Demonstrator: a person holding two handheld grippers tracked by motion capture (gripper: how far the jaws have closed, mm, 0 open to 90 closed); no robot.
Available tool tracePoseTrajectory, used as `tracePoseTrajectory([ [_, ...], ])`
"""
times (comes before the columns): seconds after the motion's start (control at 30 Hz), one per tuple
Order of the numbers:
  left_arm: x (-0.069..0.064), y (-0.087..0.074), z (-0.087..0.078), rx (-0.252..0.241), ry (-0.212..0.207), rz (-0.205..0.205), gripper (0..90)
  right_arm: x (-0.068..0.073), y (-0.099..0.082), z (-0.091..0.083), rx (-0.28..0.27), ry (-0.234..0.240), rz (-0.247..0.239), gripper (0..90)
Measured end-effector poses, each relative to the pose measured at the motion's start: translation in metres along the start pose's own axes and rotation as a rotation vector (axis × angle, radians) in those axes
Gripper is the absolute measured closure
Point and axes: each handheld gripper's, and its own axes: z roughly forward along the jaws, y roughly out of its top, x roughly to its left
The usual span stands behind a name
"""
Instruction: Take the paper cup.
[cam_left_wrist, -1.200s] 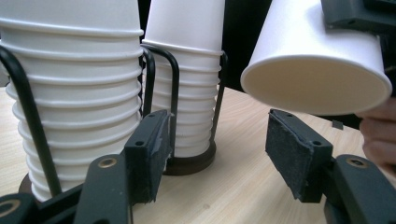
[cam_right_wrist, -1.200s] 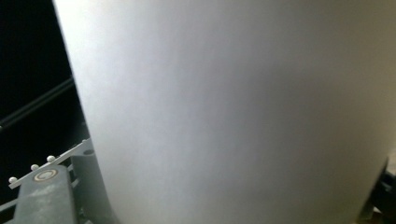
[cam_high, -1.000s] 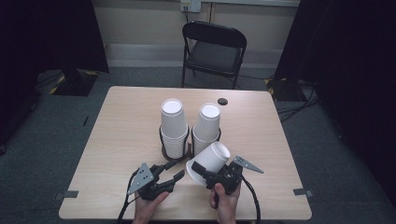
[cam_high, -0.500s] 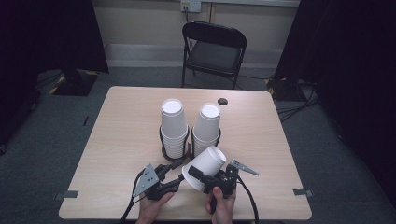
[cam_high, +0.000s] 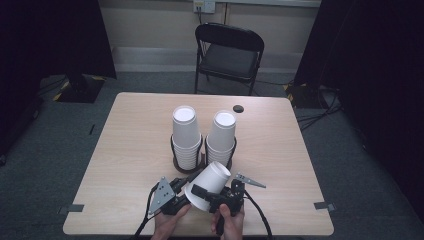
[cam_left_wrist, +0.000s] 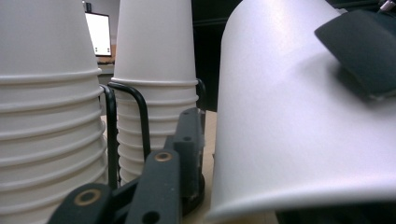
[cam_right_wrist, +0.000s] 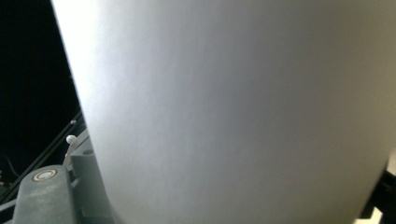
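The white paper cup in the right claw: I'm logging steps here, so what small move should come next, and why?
Probably bring the left claw onto the tilted white paper cup's rim end, a judgement only. The right claw grips the cup off the table, base aimed toward the two stacks of white paper cups in the black wire holder, and the left claw sits beside its open mouth.

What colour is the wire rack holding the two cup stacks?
Black. The wire rack shows best in the left gripper view.
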Motion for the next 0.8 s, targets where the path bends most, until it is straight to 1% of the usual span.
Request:
tracePoseTrajectory([
  [0.07, -0.001, 0.000, 0.000, 0.002, 0.003, 0.006, 77.7, -0.001, -0.001, 0.002, 0.012, -0.003, 0.010, 13.7],
  [0.1, 0.000, 0.000, -0.001, 0.005, -0.001, 0.006, 78.3, -0.001, -0.001, 0.002, 0.014, -0.004, 0.012, 13.5],
  [0.2, 0.002, -0.002, -0.001, 0.005, -0.023, -0.012, 81.5, -0.001, -0.001, 0.002, 0.012, -0.002, 0.022, 12.7],
  [0.23, 0.002, -0.002, -0.001, 0.011, -0.025, -0.022, 81.7, -0.002, -0.001, 0.002, 0.010, -0.005, 0.024, 12.5],
  [0.3, 0.003, -0.003, 0.000, 0.015, -0.028, -0.026, 82.1, -0.002, -0.001, 0.002, 0.007, -0.014, 0.027, 12.1],
  [0.43, 0.002, -0.004, 0.000, 0.026, -0.035, -0.036, 83.0, -0.002, 0.000, 0.001, -0.003, -0.029, 0.016, 12.2],
  [0.5, 0.002, -0.005, 0.000, 0.032, -0.036, -0.037, 83.3, -0.002, 0.001, -0.001, -0.014, -0.044, 0.004, 12.4],
  [0.67, 0.001, -0.006, 0.000, 0.045, -0.060, -0.054, 83.7, -0.003, 0.005, -0.006, -0.046, -0.059, 0.001, 13.2],
  [0.77, 0.001, -0.007, -0.001, 0.053, -0.075, -0.065, 85.0, -0.004, 0.010, -0.011, -0.071, -0.075, -0.001, 13.4],
  [0.8, 0.001, -0.006, -0.001, 0.062, -0.080, -0.064, 85.4, -0.005, 0.011, -0.012, -0.079, -0.084, -0.004, 13.2],
])
